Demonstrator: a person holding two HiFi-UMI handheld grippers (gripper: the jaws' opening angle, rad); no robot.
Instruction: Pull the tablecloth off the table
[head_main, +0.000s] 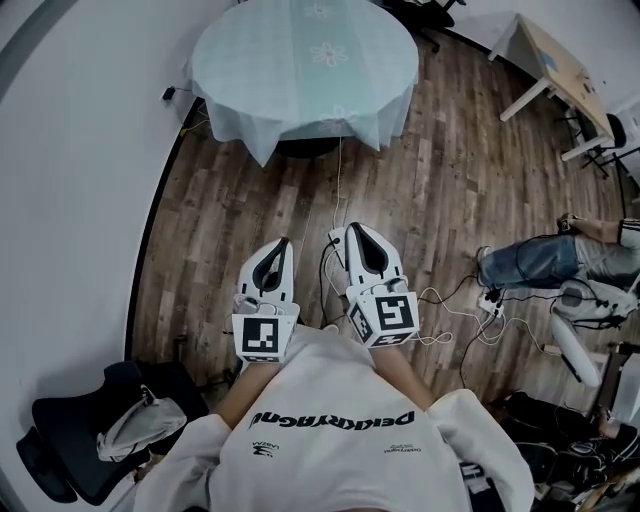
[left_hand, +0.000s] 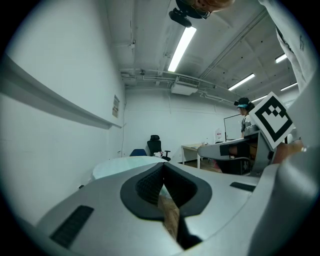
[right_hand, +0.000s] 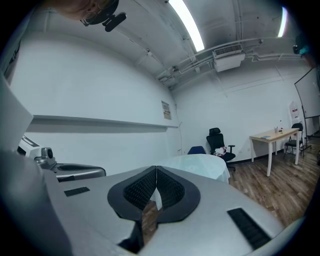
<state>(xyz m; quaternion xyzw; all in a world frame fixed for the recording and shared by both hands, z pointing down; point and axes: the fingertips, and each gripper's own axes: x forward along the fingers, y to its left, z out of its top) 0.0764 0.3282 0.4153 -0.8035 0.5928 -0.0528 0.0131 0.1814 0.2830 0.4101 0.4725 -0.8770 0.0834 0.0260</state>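
Tablecloth (head_main: 305, 60), apparently untouched, well ahead of left gripper (head_main: 284, 243) and right gripper (head_main: 351, 230), both closed, empty.

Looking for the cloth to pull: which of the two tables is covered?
The round table by the wall, draped in a pale floral tablecloth; the rectangular desk at far right shows bare wood.

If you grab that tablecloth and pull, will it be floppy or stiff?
Probably floppy: the tablecloth hangs down in soft, pointed folds at its corners. It looks thin, so it is likely light, and it may bunch up when pulled.
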